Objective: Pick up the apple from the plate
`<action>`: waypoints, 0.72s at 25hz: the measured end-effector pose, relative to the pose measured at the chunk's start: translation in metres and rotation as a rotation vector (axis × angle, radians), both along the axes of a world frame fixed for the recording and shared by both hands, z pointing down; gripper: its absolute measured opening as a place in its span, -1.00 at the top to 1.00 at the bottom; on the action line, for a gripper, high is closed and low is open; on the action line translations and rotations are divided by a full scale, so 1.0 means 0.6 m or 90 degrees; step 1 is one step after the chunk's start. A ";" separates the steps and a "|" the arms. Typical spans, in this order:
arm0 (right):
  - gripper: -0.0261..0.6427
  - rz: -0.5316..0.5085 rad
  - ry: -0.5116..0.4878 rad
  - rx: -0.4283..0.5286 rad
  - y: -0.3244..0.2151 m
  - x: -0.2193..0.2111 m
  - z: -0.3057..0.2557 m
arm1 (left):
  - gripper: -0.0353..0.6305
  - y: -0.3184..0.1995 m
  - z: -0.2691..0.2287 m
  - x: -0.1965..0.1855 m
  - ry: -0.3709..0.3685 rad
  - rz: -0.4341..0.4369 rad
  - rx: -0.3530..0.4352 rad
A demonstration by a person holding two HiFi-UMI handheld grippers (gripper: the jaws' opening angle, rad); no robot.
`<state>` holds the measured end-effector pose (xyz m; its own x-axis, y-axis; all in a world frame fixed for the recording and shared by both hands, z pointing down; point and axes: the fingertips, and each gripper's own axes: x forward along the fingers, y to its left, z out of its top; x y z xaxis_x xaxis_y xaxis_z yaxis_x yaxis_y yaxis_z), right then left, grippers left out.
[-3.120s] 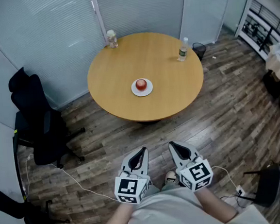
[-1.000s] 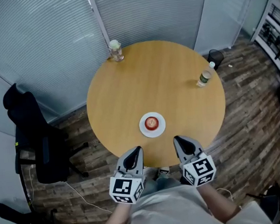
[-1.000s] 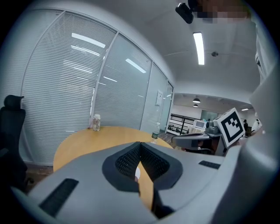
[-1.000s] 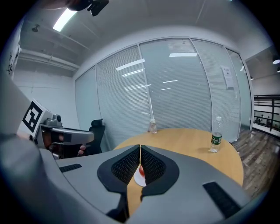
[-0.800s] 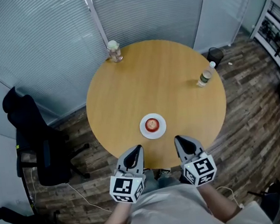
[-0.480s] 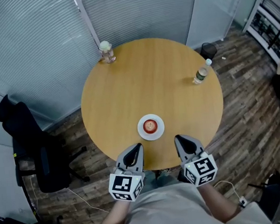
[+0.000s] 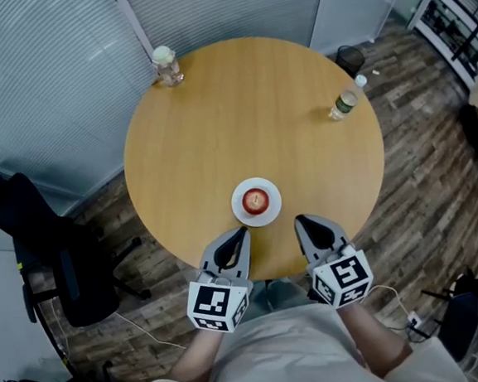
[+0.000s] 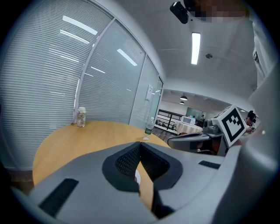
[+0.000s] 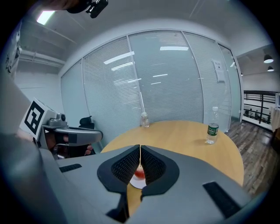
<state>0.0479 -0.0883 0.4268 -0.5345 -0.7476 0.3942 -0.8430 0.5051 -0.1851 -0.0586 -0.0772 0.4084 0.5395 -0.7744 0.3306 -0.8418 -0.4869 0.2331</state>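
Observation:
A red apple [image 7: 255, 199] sits on a small white plate [image 7: 240, 207] near the front edge of a round wooden table [image 7: 240, 111]. In the head view my left gripper [image 7: 240, 232] is just short of the plate at its lower left, over the table's edge. My right gripper [image 7: 301, 221] is at the plate's lower right, a little apart from it. Both are shut with nothing held. In the right gripper view the apple [image 9: 139, 173] and plate [image 9: 136, 183] show through the slit under the closed tips [image 9: 140, 146]. The left gripper view's own jaws [image 8: 140, 144] hide nearly all of the plate.
A lidded glass jar [image 7: 165, 65] stands at the table's far left edge, and a water bottle [image 7: 346, 102] at its right edge. A black office chair [image 7: 48, 244] stands on the floor to the left, with cables near it. A dark bin [image 7: 348, 55] sits beyond the table.
Both grippers have moved forward from below the table's near edge to beside the plate. The table and plate now lie closer in the head view. Both jaws have stayed shut.

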 end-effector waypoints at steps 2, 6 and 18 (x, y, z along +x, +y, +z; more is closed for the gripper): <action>0.83 -0.005 0.004 -0.004 -0.005 -0.008 0.006 | 0.88 -0.007 0.016 0.003 -0.002 0.010 -0.009; 0.83 -0.002 0.010 -0.016 -0.007 -0.008 0.019 | 0.88 -0.018 0.042 0.000 -0.011 0.008 -0.019; 0.83 0.004 0.011 -0.065 -0.044 -0.015 0.087 | 0.82 -0.061 0.130 0.016 -0.072 0.043 -0.053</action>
<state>0.0391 -0.1149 0.4792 -0.5227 -0.7064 0.4773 -0.8494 0.4795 -0.2205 -0.0488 -0.1139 0.4867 0.5460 -0.7049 0.4529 -0.8304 -0.5270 0.1809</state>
